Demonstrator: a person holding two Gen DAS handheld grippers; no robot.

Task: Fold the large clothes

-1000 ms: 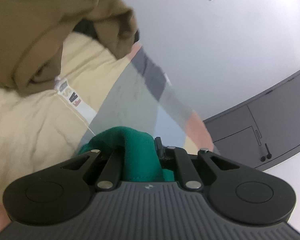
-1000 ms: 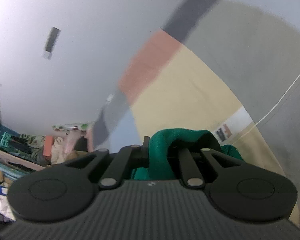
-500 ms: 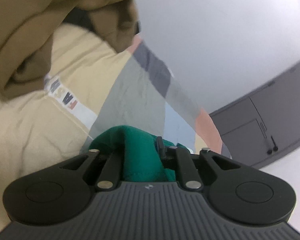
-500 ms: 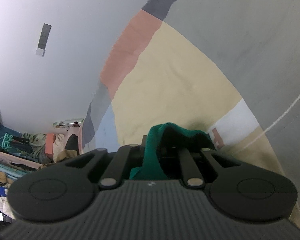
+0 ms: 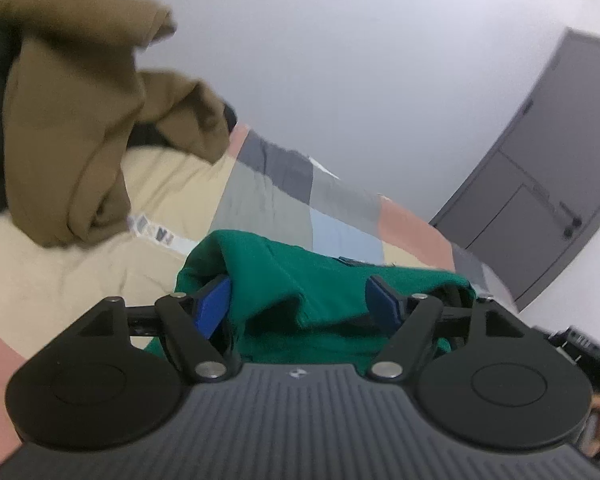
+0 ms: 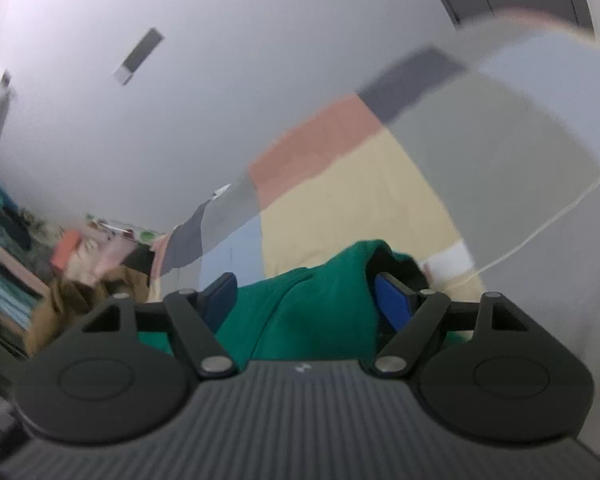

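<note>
A green garment [image 5: 300, 280] lies bunched on a bed with a patchwork cover [image 5: 172, 200], right in front of both grippers. My left gripper [image 5: 298, 300] is open, its blue pads [image 5: 212, 304] spread apart with green cloth lying loose between them. In the right wrist view the green garment [image 6: 300, 304] lies the same way between the spread blue pads [image 6: 392, 300] of my open right gripper [image 6: 306, 298]. The fingertips are partly hidden by the cloth.
A brown garment [image 5: 80, 120] is heaped on the bed to the left. The patchwork cover [image 6: 360, 192] has beige, grey, pink and blue panels. A grey door [image 5: 540, 180] stands at the right. A cluttered shelf with clothes [image 6: 28, 248] is at the left.
Both grippers have opened and let go of the green garment. Both views have tilted down toward the bed, and the garment now rests on the cover.
</note>
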